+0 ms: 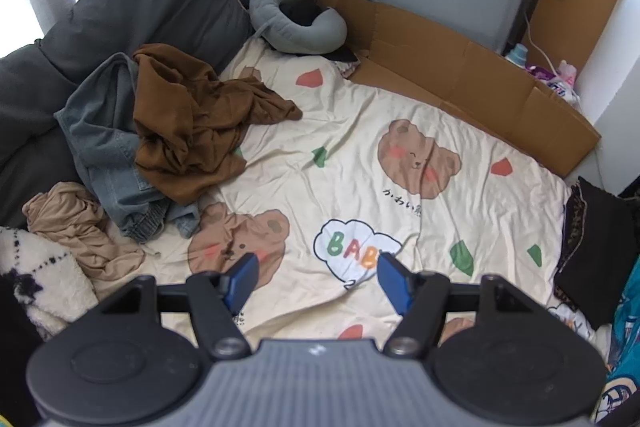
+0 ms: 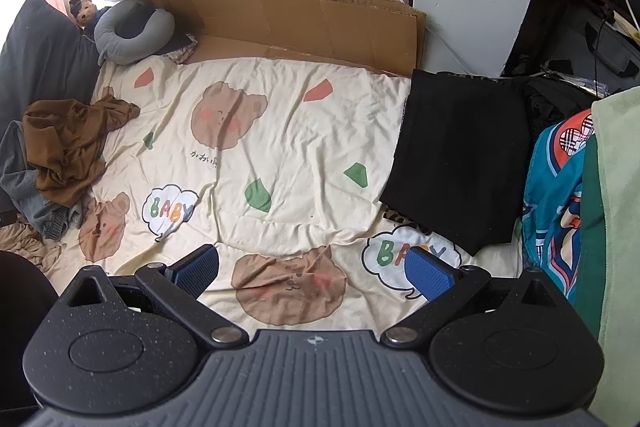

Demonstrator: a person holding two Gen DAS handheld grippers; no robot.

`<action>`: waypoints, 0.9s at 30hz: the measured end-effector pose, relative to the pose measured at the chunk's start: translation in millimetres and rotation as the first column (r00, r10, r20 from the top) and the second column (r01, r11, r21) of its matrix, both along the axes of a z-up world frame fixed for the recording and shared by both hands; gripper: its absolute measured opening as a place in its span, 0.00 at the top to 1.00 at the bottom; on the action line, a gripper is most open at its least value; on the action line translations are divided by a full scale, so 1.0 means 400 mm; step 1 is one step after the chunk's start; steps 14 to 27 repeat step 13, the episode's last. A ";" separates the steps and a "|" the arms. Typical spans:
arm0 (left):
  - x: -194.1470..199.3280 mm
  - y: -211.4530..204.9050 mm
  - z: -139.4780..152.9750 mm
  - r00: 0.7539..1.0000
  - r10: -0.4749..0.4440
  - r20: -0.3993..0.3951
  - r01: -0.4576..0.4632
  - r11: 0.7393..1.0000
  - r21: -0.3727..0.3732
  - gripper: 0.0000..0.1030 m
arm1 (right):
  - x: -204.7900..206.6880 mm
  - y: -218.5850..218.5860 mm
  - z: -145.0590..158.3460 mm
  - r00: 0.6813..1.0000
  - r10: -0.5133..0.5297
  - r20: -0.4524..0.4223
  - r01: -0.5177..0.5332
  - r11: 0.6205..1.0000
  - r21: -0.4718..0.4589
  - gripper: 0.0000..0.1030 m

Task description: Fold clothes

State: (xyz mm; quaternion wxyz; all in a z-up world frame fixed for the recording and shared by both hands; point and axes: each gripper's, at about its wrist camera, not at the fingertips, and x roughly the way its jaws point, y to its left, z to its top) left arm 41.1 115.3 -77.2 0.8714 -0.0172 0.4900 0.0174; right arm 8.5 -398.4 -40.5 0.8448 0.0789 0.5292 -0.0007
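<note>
A pile of unfolded clothes lies at the left of the bed: a brown garment (image 1: pixel 192 123) on top of blue-grey jeans (image 1: pixel 104 147), with a tan garment (image 1: pixel 80 231) nearer me. The brown garment also shows in the right wrist view (image 2: pixel 68 147). A folded black garment (image 2: pixel 460 155) lies at the right side of the bed. My left gripper (image 1: pixel 316 275) is open and empty above the bear-print sheet (image 1: pixel 360 147). My right gripper (image 2: pixel 312 267) is open and empty above the same sheet (image 2: pixel 280 131).
Dark grey pillows (image 1: pixel 140 7) and a grey neck pillow (image 1: pixel 296 23) lie at the head of the bed. Flattened cardboard (image 1: pixel 460 75) lines the far edge. A blue patterned cloth (image 2: pixel 556 195) and a green cloth (image 2: pixel 616 227) are at the right.
</note>
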 end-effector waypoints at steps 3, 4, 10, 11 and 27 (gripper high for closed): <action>0.000 0.002 0.000 1.000 0.000 0.002 0.000 1.000 -0.005 0.34 | -0.001 0.002 0.001 1.000 0.004 0.000 -0.004 1.000 -0.004 0.01; -0.001 0.001 0.000 1.000 0.000 0.003 0.000 1.000 -0.003 0.34 | -0.001 0.002 0.001 1.000 0.004 0.001 -0.004 1.000 -0.005 0.01; -0.007 0.001 0.006 1.000 -0.011 0.013 0.011 1.000 -0.015 0.33 | -0.005 0.006 0.005 1.000 0.010 0.008 -0.010 1.000 -0.020 0.01; -0.008 0.000 0.007 1.000 -0.012 0.013 0.012 1.000 -0.014 0.33 | -0.006 0.007 0.006 1.000 0.011 0.009 -0.011 1.000 -0.020 0.01; -0.008 -0.001 0.010 1.000 -0.016 0.015 0.016 1.000 -0.015 0.33 | -0.006 0.007 0.007 1.000 0.014 0.011 -0.014 1.000 -0.016 0.01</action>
